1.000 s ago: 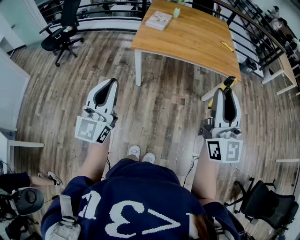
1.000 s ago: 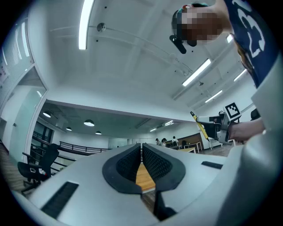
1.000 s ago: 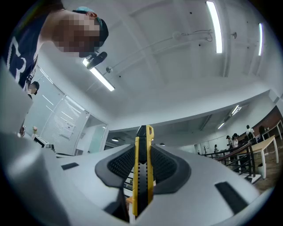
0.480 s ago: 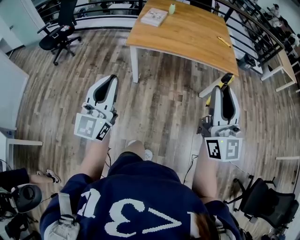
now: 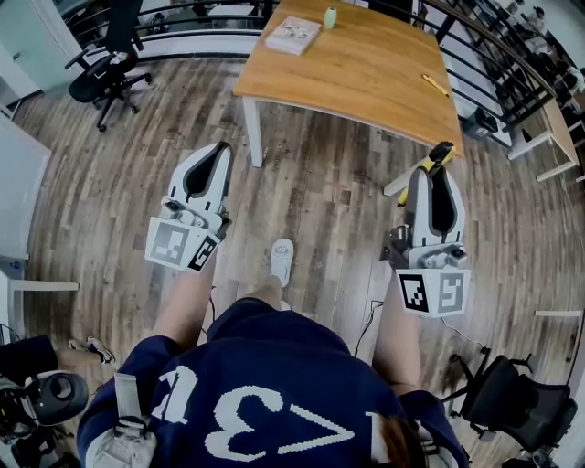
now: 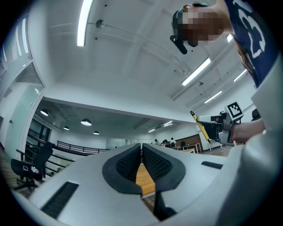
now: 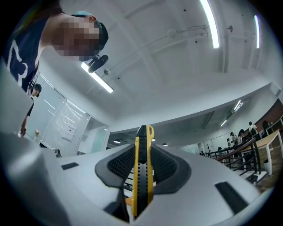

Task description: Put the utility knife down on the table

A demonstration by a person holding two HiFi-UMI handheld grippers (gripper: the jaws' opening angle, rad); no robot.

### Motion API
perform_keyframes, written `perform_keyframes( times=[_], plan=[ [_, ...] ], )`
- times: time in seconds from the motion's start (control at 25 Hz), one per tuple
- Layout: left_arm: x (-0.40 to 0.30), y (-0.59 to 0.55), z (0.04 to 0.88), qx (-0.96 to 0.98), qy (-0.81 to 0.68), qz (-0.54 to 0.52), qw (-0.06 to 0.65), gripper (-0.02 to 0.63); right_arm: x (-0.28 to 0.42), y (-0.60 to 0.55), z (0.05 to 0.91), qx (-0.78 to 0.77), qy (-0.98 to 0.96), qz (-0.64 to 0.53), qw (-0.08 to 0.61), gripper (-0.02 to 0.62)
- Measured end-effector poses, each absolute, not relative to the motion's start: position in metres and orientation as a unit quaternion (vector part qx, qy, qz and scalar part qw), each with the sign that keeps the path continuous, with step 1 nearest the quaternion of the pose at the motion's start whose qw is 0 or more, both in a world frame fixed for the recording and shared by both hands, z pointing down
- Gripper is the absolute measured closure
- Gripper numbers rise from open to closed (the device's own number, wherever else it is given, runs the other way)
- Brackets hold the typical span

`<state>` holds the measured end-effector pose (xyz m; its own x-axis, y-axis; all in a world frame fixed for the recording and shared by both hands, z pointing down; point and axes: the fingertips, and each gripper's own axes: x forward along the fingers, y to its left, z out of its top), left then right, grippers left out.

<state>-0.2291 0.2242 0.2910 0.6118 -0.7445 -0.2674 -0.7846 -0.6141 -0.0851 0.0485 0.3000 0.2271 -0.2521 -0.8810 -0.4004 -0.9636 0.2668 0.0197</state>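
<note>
My right gripper (image 5: 438, 166) is shut on a yellow and black utility knife (image 5: 442, 154), whose tip sticks out past the jaws. In the right gripper view the utility knife (image 7: 143, 170) stands upright between the black pads of the right gripper (image 7: 143, 164). My left gripper (image 5: 212, 155) is held over the wooden floor with its jaws shut and nothing between them; the left gripper (image 6: 141, 161) shows its pads pressed together. The wooden table (image 5: 366, 78) stands ahead, beyond both grippers.
On the table lie a book (image 5: 292, 36), a small green bottle (image 5: 330, 17) and a yellow pen (image 5: 435, 85). A black office chair (image 5: 102, 66) stands at the far left, another chair (image 5: 512, 409) at the lower right. A railing (image 5: 498, 69) runs behind the table.
The person has stepped forward: the table has come closer and shifted left in the head view. Both grippers keep their pose, the knife still held.
</note>
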Motion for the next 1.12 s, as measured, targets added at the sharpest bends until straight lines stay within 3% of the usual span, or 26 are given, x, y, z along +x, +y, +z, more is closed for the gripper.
perform_keyframes(
  times=[0.64, 1.12],
  plan=[
    [-0.171, 0.021, 0.274, -0.898, 0.411, 0.115, 0.104, 0.581, 0.094, 0.106, 0.206, -0.59, 0.777, 0.142, 0.169, 0.468],
    [-0.163, -0.046, 0.28, -0.902, 0.409, 0.103, 0.096, 0.581, 0.104, 0.035, 0.209, -0.589, 0.777, 0.131, 0.18, 0.469]
  ],
)
